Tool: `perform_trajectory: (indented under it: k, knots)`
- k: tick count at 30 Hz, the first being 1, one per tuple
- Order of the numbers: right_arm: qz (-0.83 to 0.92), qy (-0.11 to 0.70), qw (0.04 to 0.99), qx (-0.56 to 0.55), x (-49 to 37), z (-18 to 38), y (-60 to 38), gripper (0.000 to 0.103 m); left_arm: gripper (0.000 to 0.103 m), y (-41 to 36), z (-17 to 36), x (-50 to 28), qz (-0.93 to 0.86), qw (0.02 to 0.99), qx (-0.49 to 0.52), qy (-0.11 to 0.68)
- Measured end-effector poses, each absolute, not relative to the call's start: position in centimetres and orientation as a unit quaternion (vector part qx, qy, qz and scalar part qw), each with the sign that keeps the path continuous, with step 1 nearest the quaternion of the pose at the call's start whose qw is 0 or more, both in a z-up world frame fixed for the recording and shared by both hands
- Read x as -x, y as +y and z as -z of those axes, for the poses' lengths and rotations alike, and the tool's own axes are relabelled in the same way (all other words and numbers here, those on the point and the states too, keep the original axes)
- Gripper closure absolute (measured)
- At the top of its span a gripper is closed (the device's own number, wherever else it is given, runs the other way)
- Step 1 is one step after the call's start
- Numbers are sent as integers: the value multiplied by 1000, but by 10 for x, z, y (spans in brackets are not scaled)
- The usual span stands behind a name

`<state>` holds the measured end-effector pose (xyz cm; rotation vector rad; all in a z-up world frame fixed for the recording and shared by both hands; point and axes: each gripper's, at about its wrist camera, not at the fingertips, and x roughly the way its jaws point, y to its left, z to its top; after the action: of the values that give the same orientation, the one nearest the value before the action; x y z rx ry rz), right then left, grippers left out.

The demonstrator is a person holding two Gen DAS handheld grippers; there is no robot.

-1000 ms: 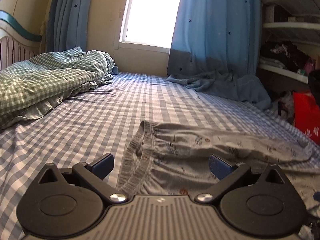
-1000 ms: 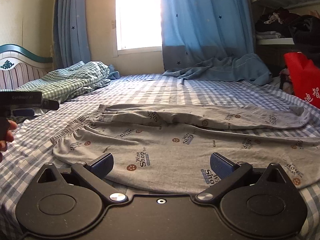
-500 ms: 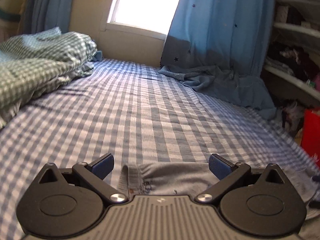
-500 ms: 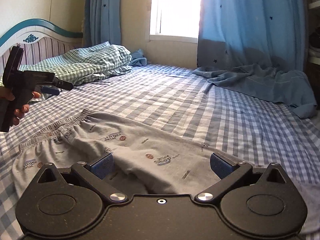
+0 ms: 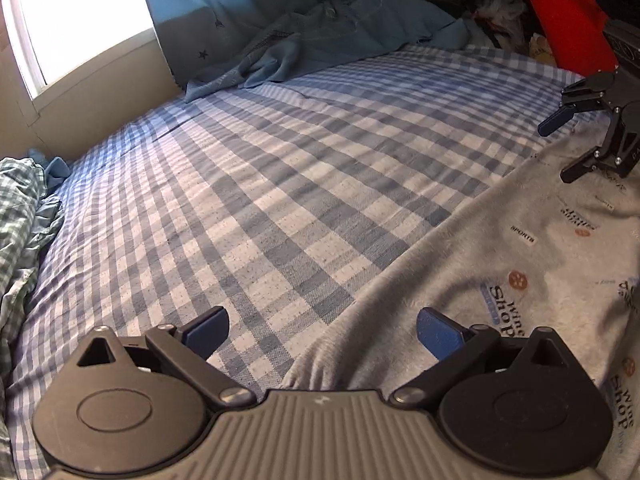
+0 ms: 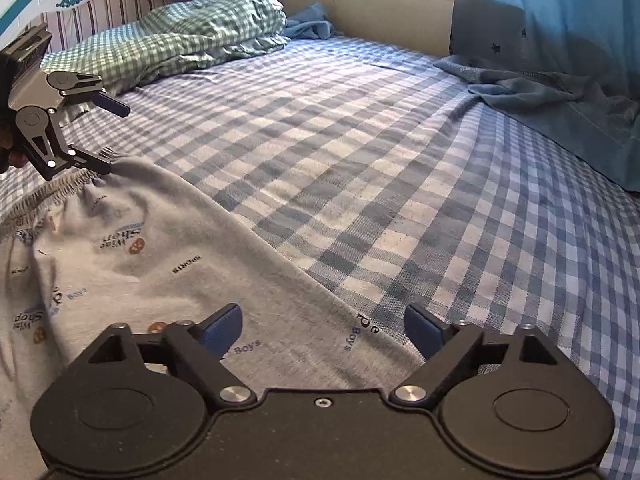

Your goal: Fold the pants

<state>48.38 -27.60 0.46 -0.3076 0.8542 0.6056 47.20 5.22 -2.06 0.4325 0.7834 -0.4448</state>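
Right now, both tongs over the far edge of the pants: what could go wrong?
1. Right tongs are closing astride the pants edge; they may also pinch the checked sheet.
2. Left tongs, open at the waistband corner, may catch one layer only.
3. Uneven grips could skew the fold.

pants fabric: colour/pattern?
The pants are light grey with small printed words and round orange-brown cookie motifs. Clearest in the right wrist view.

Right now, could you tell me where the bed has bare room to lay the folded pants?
The sheet is bare between the pants, the checked quilt by the headboard and the blue cloth under the curtain. Those two edges are crowded.
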Motion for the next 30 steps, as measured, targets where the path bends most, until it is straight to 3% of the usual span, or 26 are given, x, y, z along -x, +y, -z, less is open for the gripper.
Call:
perform_trajectory:
  k: [1, 6, 9, 11, 12, 13, 16, 26, 30]
  knots:
    - [-288, 414, 851, 145, -489, 0, -276, 21, 12, 52, 24, -476, 215, 874, -208, 383]
    - [-296, 439, 833, 159, -506, 14, -274, 31, 28, 55, 38, -491, 257, 841, -198, 433]
    - [-309, 444, 827, 156, -507, 17, -271, 51, 54, 51, 44, -494, 269, 821, -213, 456]
    - [-311, 438, 828, 160, -505, 14, -269, 73, 61, 50, 44, -494, 273, 820, -213, 455]
    - [-307, 437, 830, 162, -505, 14, -268, 77, 72, 50, 43, -494, 271, 821, -212, 456]
    - [-299, 436, 832, 166, -506, 14, -268, 89, 82, 49, 43, -494, 266, 822, -212, 456]
    - [-283, 428, 839, 182, -507, 14, -265, 101, 97, 47, 41, -492, 235, 832, -202, 460]
    - [-223, 352, 874, 251, -509, -16, -237, 103, 101, 49, 0, -476, 173, 888, -208, 371]
    - [-210, 349, 879, 247, -528, -12, -227, 103, 101, 58, 9, -496, 145, 886, -175, 405]
